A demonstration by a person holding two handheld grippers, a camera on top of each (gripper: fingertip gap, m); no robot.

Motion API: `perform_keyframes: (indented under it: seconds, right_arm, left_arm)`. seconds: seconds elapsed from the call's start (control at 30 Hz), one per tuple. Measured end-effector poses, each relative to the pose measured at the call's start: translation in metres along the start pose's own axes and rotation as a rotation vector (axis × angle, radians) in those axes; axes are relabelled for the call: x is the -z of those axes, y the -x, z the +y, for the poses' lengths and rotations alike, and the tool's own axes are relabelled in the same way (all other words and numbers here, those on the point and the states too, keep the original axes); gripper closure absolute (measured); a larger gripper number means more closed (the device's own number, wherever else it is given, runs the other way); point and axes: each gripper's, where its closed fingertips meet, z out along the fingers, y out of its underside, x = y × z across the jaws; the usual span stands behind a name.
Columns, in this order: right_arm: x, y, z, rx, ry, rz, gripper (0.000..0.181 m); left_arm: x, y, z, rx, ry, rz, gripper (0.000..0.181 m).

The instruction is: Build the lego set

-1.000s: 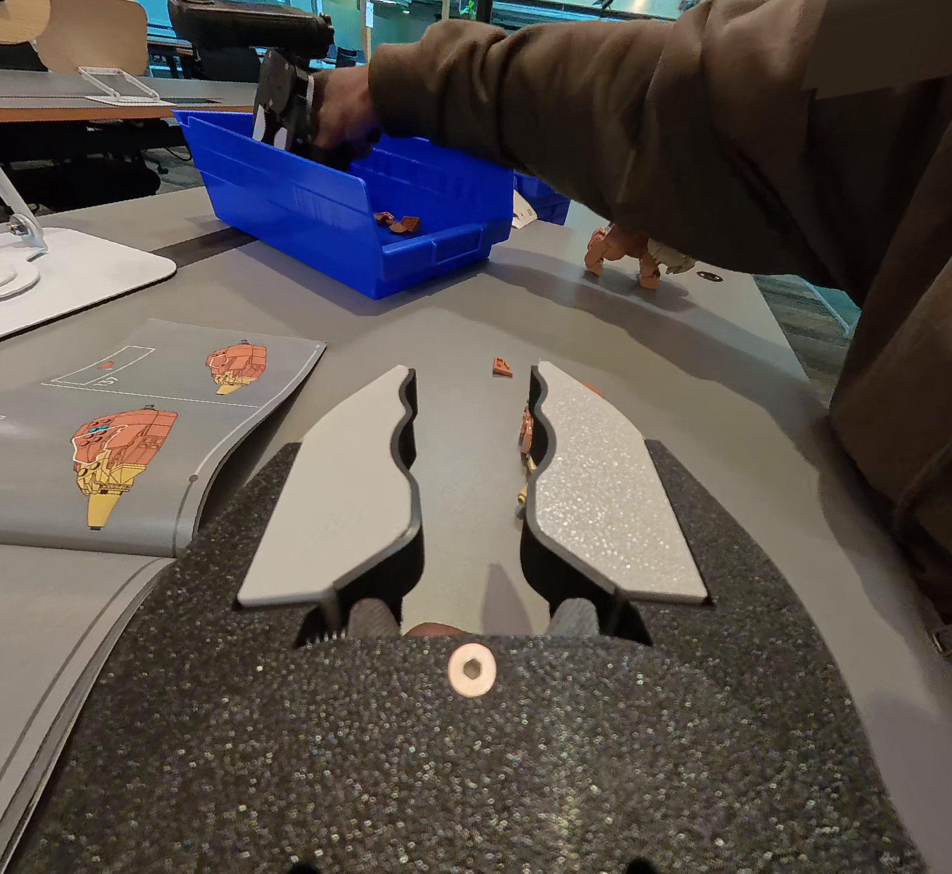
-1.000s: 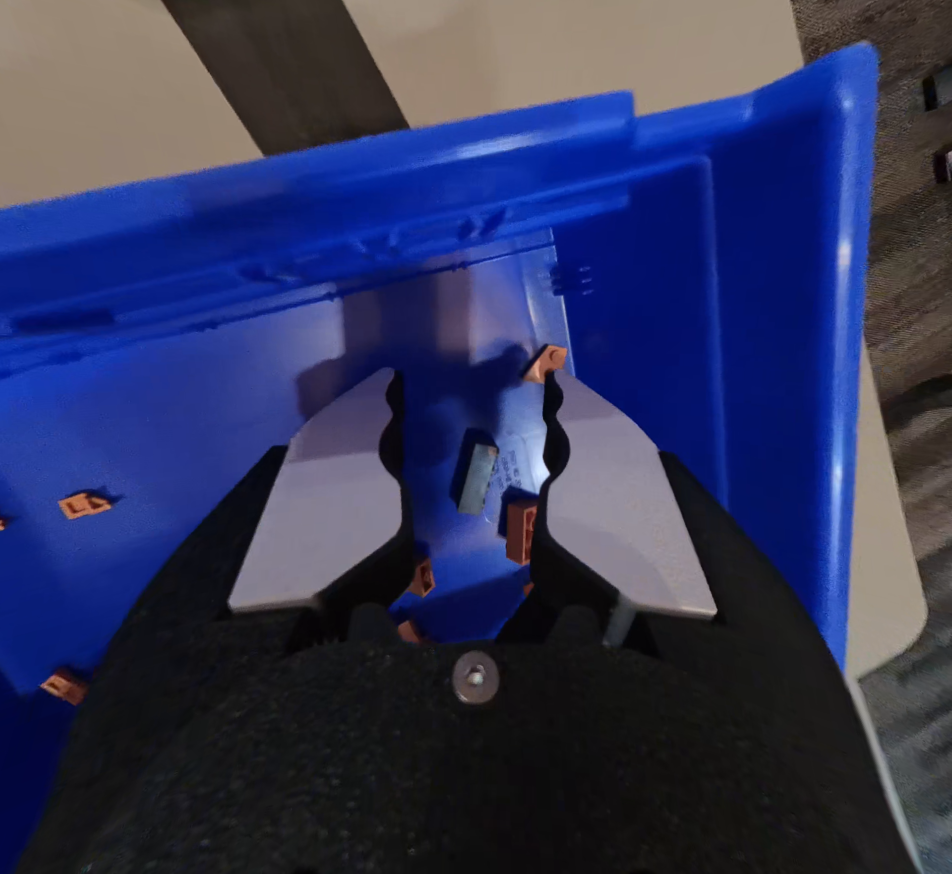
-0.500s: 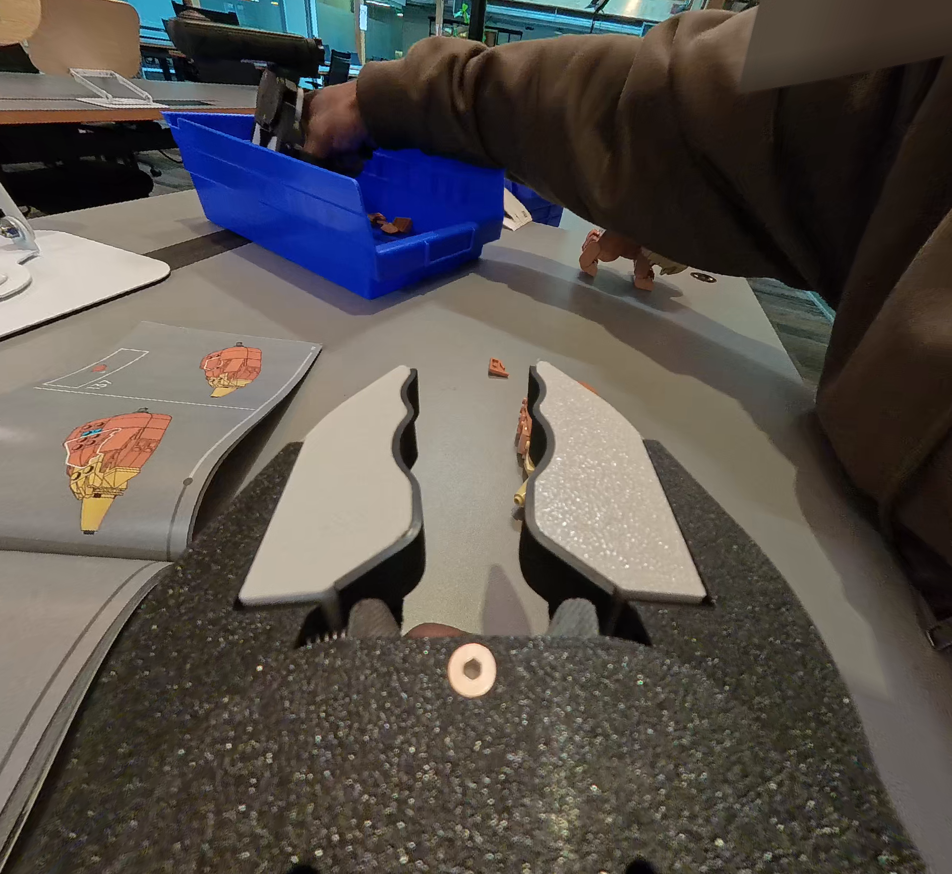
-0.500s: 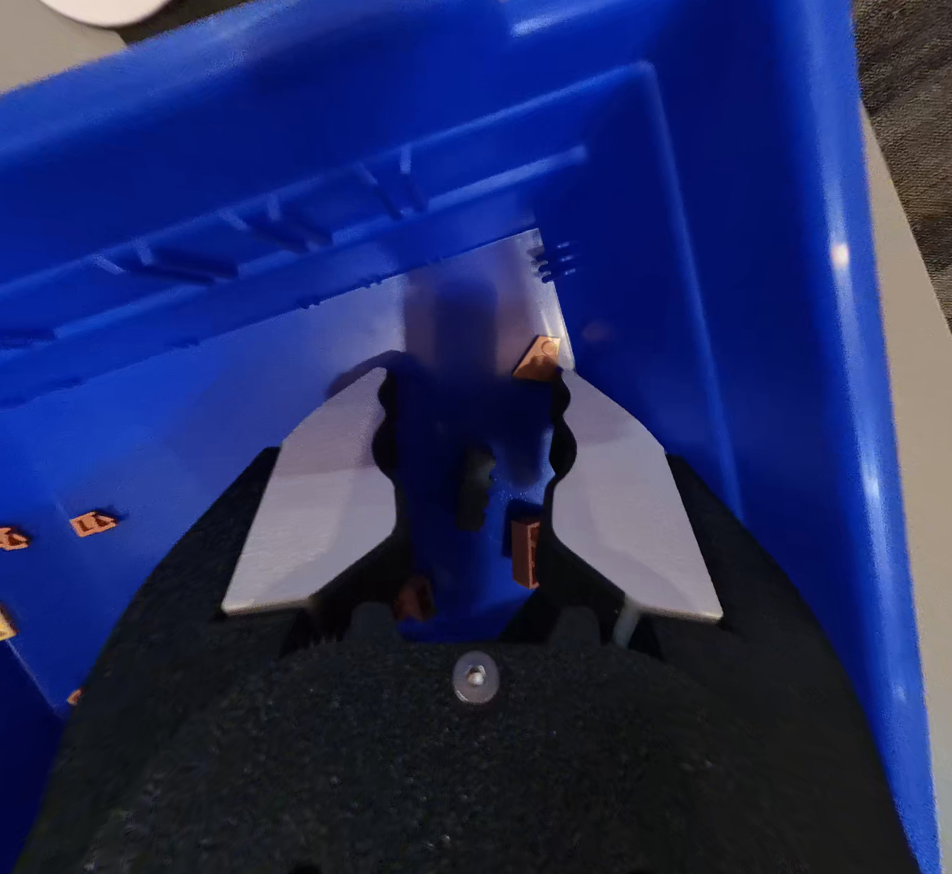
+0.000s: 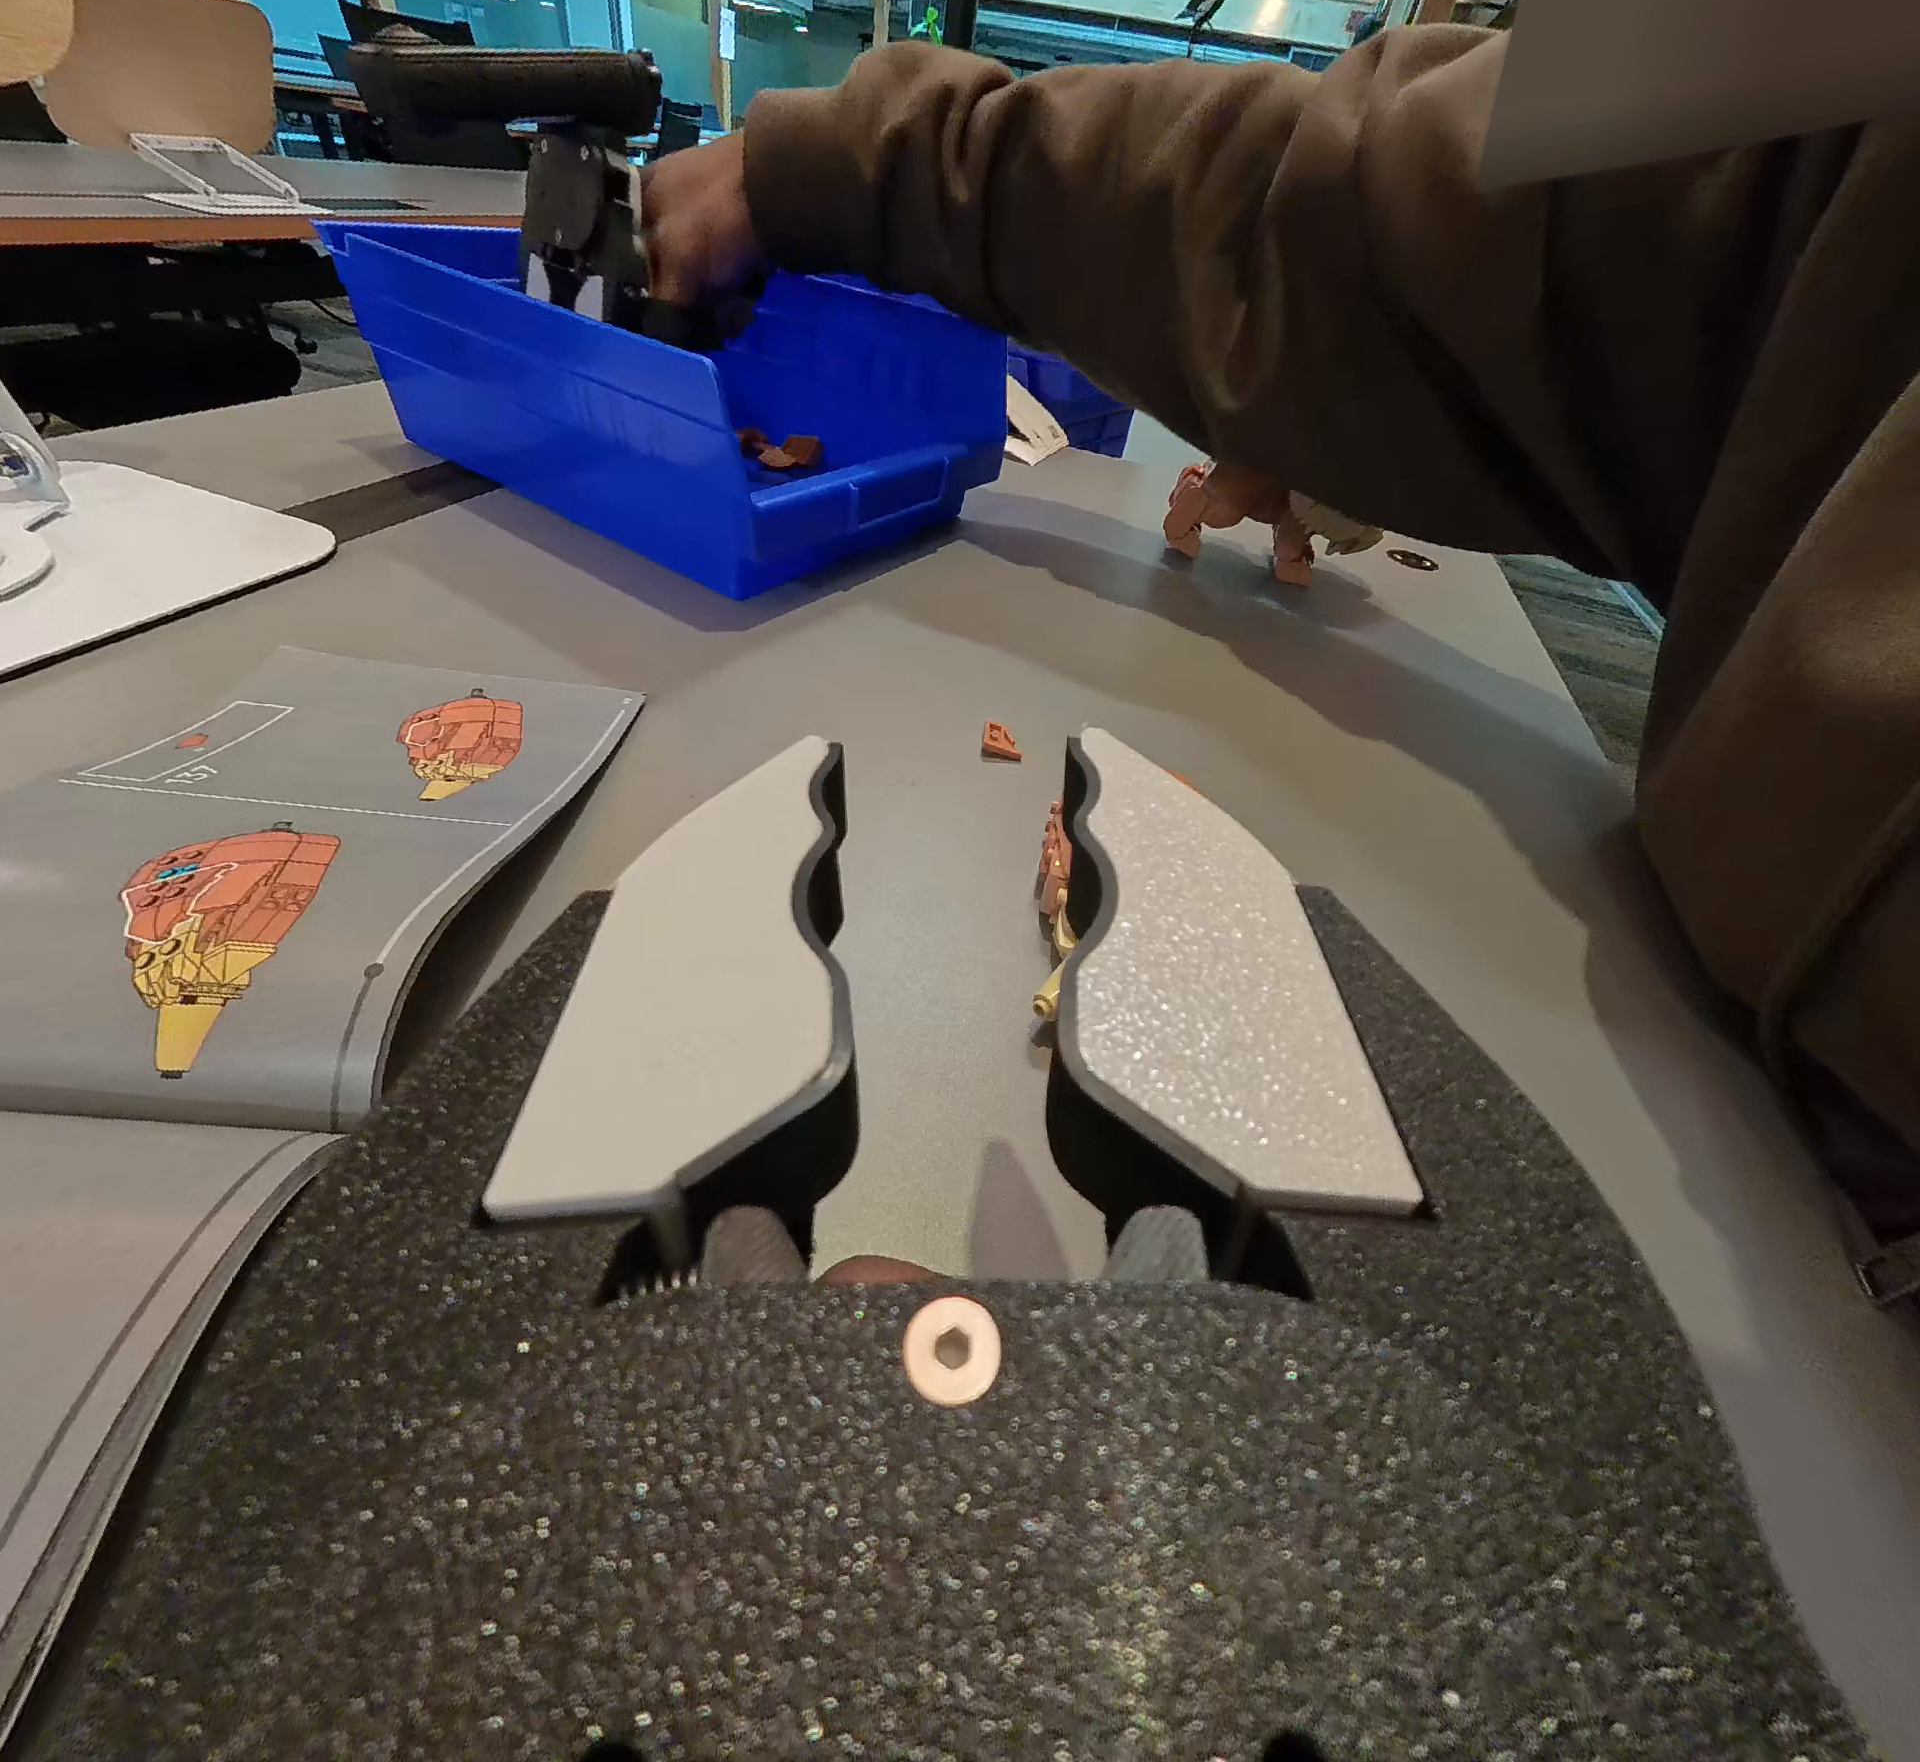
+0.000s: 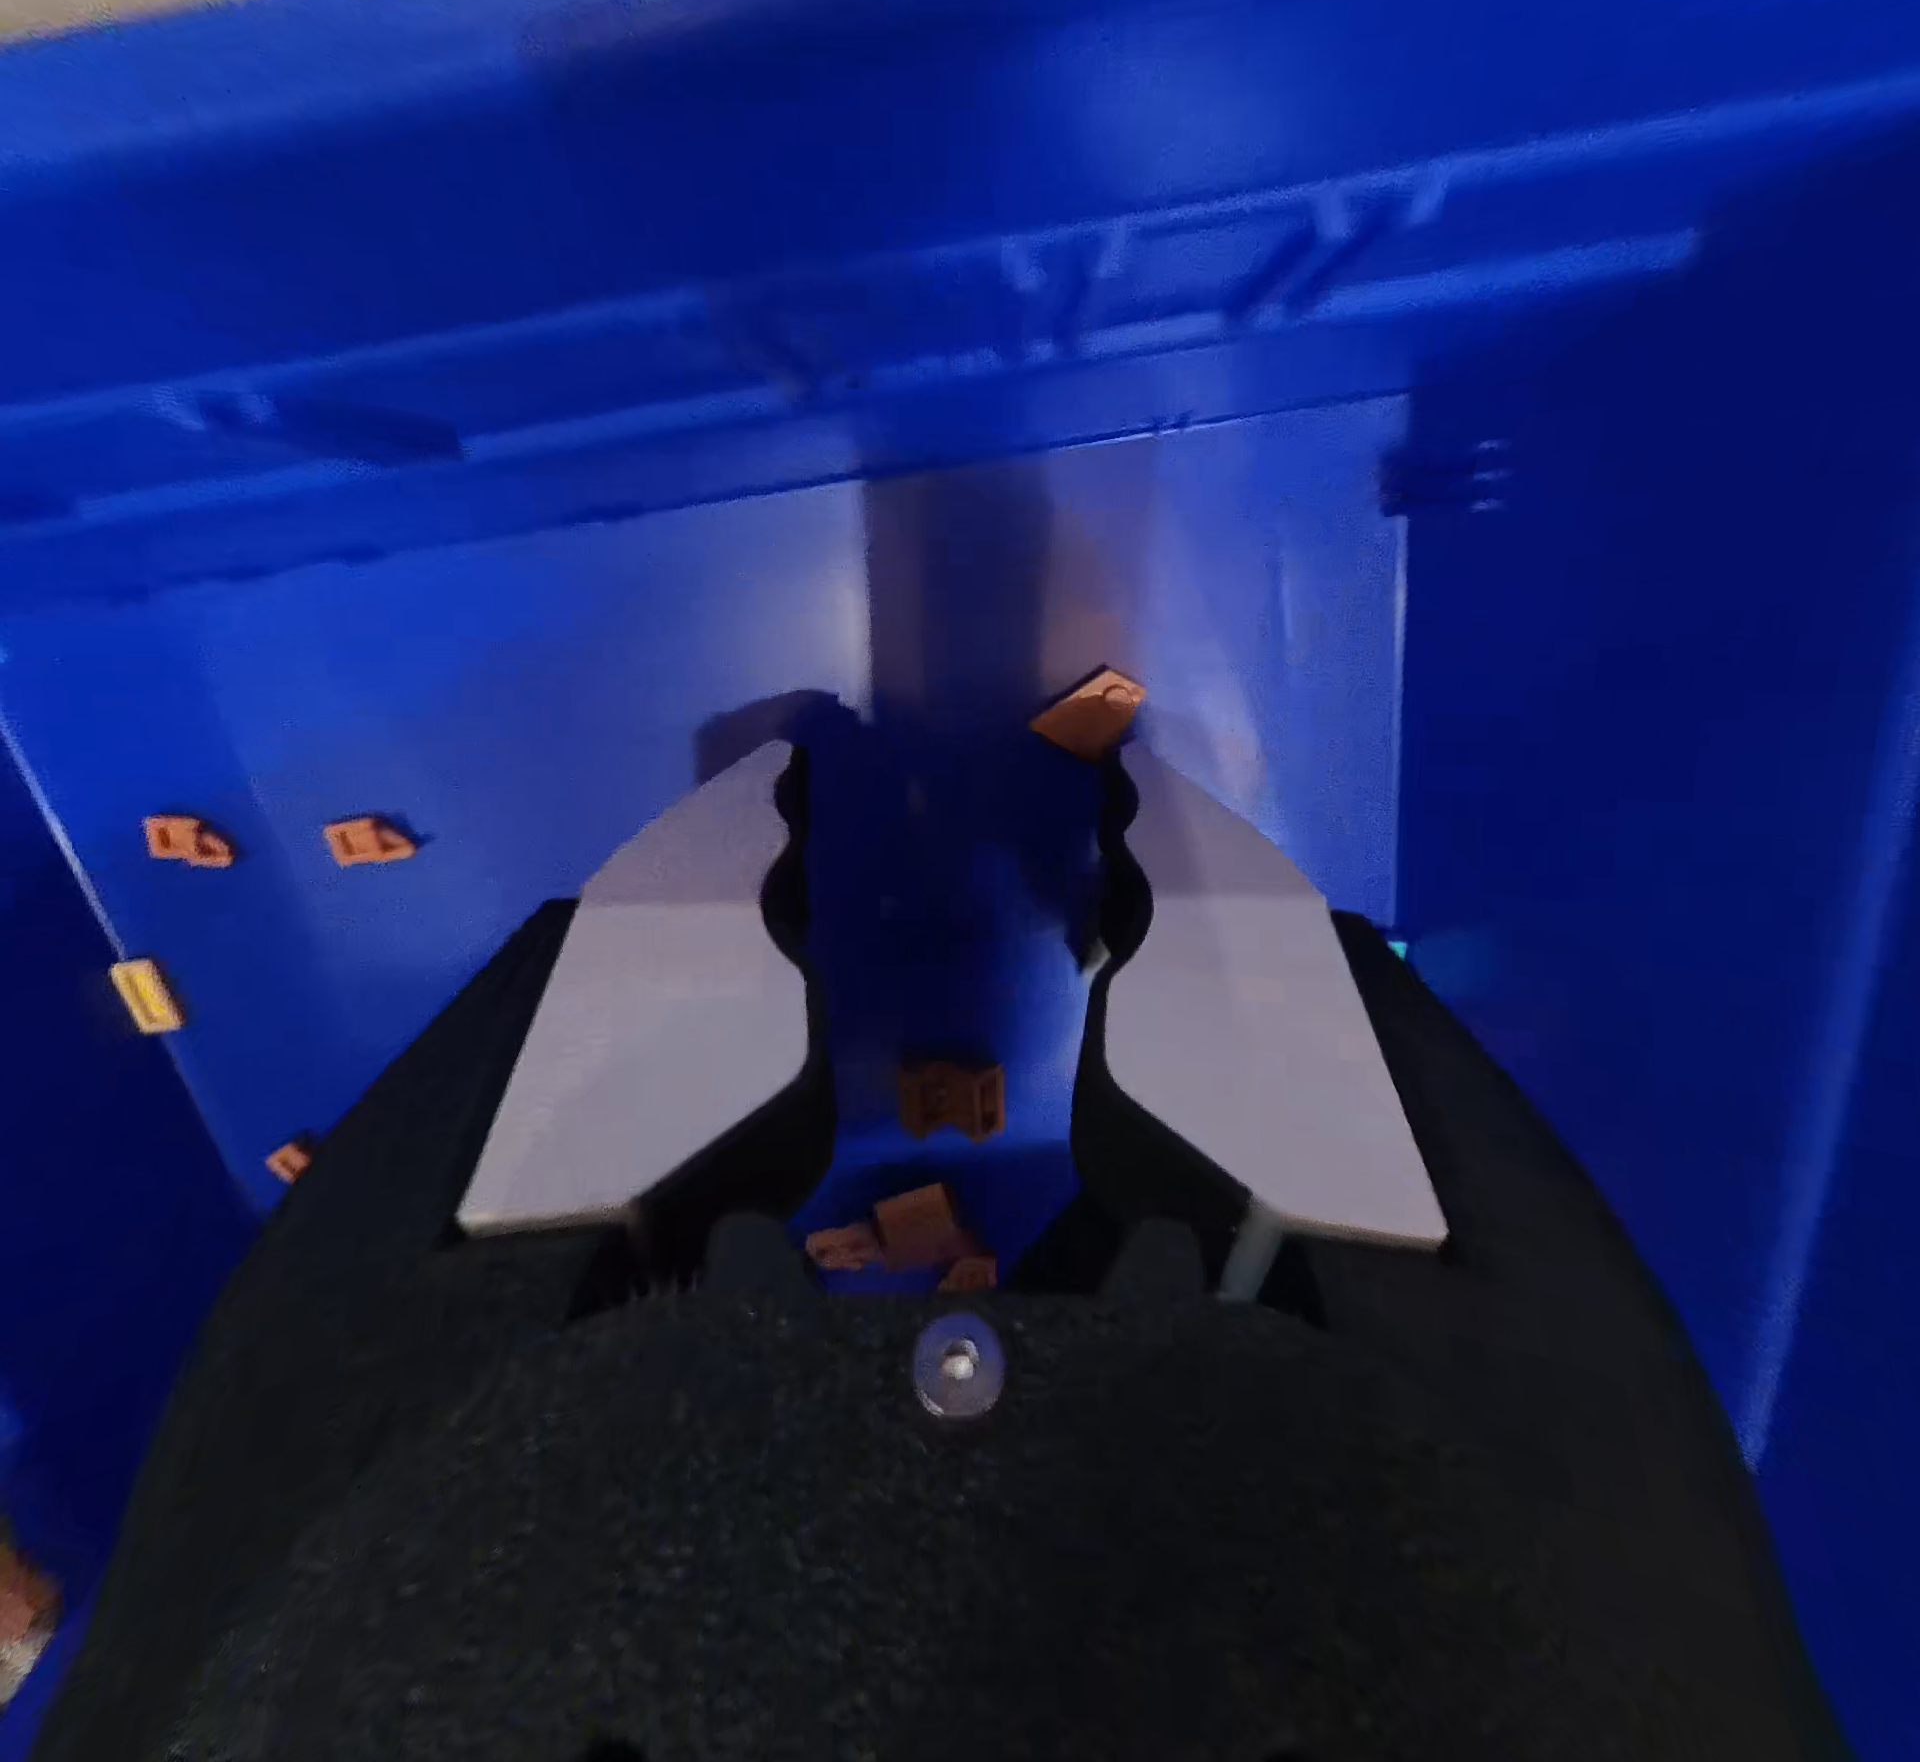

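My left gripper [image 5: 951, 762] is open and empty, low over the grey table [image 5: 1299, 777]. A partly built orange and tan lego piece [image 5: 1055, 891] lies beside its right finger, mostly hidden. A small orange brick [image 5: 1001, 741] lies just ahead. My right gripper [image 6: 951, 762] is open and empty, reaching down inside the blue bin [image 6: 935, 102], also seen in the left wrist view [image 5: 623, 424]. An orange brick [image 6: 1086, 710] lies at its right fingertip. Another orange brick [image 6: 951, 1099] lies between the fingers, lower down. Several small orange bricks [image 6: 364, 842] are scattered on the bin floor.
An open instruction booklet [image 5: 260, 860] lies on the left of the table. A small orange lego figure [image 5: 1236, 517] stands at the far right behind the person's sleeve [image 5: 1247, 258]. A white base plate [image 5: 156, 559] lies at the far left. A second blue bin [image 5: 1081, 413] is behind. Spacing between my two grippers at the tips: around 45 centimeters.
My right gripper has gone deeper into the blue bin, toward its back wall and corner. The dark piece seen between its fingers is no longer in view. My left gripper has hardly moved.
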Motion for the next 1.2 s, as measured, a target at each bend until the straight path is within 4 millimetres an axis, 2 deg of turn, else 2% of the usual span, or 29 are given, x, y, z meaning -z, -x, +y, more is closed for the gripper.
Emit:
perform_keyframes:
  seconds: [0.13,0.3,0.6,0.7,0.77,0.93,0.97,1.2]
  right_arm:
    - [0.008,0.002,-0.004,0.041,-0.019,0.030,0.127]
    - [0.005,-0.016,-0.004,-0.064,-0.026,0.062,0.129]
    - [-0.002,-0.020,-0.005,-0.250,-0.074,0.003,0.143]
    - [-0.002,-0.022,-0.002,-0.277,-0.064,0.012,0.155]
    - [-0.003,-0.019,-0.002,-0.282,-0.067,-0.007,0.167]
    - [-0.003,-0.012,-0.003,-0.279,-0.076,-0.032,0.168]
    - [-0.002,-0.008,-0.003,-0.279,-0.080,-0.044,0.175]
    - [0.026,0.030,-0.001,-0.195,-0.102,-0.035,0.175]
  left_arm:
    - [-0.001,-0.001,0.001,-0.005,0.005,0.001,0.141]
    - [0.000,0.000,0.000,-0.003,0.003,0.000,0.141]
    - [-0.001,-0.002,0.002,-0.017,0.011,0.000,0.141]
    - [-0.001,-0.001,0.001,-0.011,0.006,-0.002,0.141]
    - [-0.001,-0.001,0.001,-0.010,0.006,-0.002,0.141]
    - [-0.001,-0.001,0.001,-0.017,0.009,-0.003,0.141]
    - [-0.001,-0.001,0.001,-0.015,0.008,-0.004,0.141]
    - [-0.001,-0.001,0.001,-0.020,0.008,-0.009,0.141]
